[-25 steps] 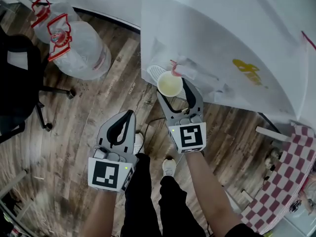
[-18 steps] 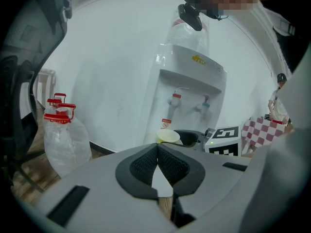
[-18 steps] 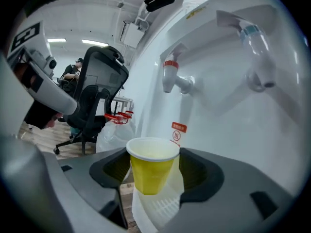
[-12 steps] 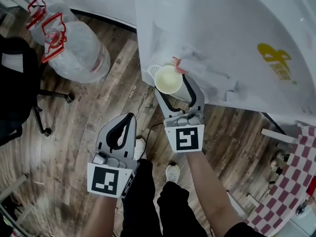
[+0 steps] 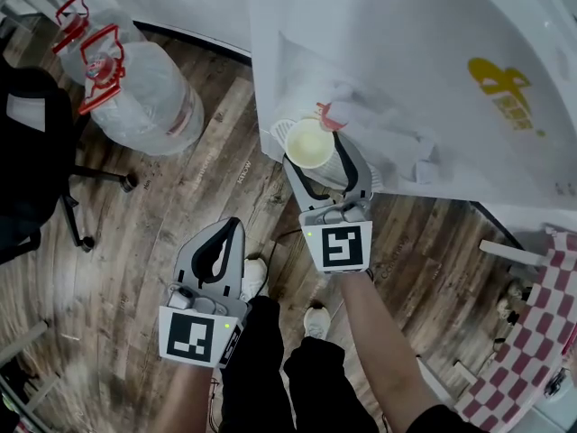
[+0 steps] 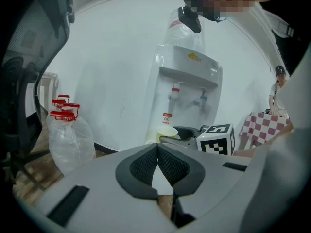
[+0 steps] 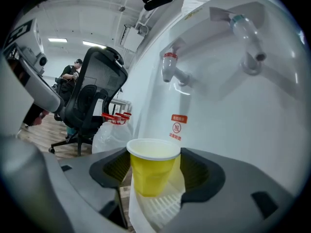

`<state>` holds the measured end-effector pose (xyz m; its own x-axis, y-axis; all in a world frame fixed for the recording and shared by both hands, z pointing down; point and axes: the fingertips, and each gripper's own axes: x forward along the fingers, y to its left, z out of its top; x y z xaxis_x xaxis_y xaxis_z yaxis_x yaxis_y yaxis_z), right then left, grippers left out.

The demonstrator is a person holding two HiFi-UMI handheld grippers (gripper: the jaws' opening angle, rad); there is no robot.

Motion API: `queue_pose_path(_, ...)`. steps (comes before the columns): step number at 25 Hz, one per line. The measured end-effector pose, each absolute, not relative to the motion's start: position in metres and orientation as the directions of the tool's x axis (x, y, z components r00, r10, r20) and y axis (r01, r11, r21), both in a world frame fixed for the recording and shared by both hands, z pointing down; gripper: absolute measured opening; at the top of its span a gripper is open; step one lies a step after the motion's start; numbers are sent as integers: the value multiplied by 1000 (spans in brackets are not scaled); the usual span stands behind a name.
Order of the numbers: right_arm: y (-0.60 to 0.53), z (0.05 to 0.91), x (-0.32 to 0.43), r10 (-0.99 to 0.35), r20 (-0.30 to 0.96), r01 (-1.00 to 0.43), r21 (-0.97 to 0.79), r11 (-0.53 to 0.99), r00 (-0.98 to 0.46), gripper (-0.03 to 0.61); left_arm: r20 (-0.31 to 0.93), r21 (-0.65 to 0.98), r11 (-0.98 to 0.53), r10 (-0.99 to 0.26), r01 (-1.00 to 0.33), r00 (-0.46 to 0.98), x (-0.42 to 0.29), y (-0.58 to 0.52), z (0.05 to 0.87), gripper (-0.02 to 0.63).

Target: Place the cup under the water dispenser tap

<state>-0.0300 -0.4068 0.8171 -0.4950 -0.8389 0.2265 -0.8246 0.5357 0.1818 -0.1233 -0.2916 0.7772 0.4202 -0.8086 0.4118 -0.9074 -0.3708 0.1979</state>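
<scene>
Before the white water dispenser (image 5: 406,61), the right gripper's (image 5: 317,152) fingers (image 7: 199,176) pinch the yellow cup (image 7: 151,171); the left gripper's (image 6: 157,152) press together.

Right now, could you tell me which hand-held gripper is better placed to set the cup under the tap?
The right hand-held gripper: it holds the yellow cup over the drip tray, near the red tap. The left hand-held gripper is shut, empty and farther back.
</scene>
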Motion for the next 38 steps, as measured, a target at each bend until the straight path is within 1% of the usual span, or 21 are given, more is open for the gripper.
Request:
queue_pose_path(3, -407, 819, -30, -837, 228, -826, 170, 537, -498, 328, 454, 194, -364, -789, -911, 413, -127, -285, 785, 15)
queue_pose_path(8, -406, 823, -29, -827, 257, -819, 170, 548, -500, 333, 413, 193, -374, -808, -907, 421, -126, -288, 778, 14)
queue_pose_path(15, -396, 832, -25, -808, 303, -811, 156, 564, -505, 344, 418, 191, -379, -803, -905, 425, -124, -286, 771, 15)
queue_pose_path(20, -379, 831, -12, -811, 329, -828, 128, 547, -485, 344, 423, 192, -376, -802, -906, 422, -122, -281, 761, 15)
queue_pose_path(25, -356, 806, 0, -793, 351, -821, 105, 562, -498, 344, 427, 205, -370, -799, -906, 423, -115, -270, 732, 14)
queue_pose_path(31, -340, 760, 14, -770, 364, -808, 76, 585, -524, 339, 400, 197, -366, -817, -909, 416, -105, -258, 676, 14)
queue_pose_path(33, -335, 743, 16, -766, 366, -804, 71, 590, -529, 300, 395, 195, -359, -823, -913, 409, -103, -254, 659, 14)
queue_pose_path(35, -325, 726, 14, -754, 370, -797, 57, 602, -543, 236, 396, 197, -354, -824, -914, 405, -103, -249, 643, 14)
queue_pose_path(38, -306, 697, 9, -729, 383, -780, 33, 625, -568, 194, 407, 195, -348, -822, -917, 398, -102, -237, 618, 14)
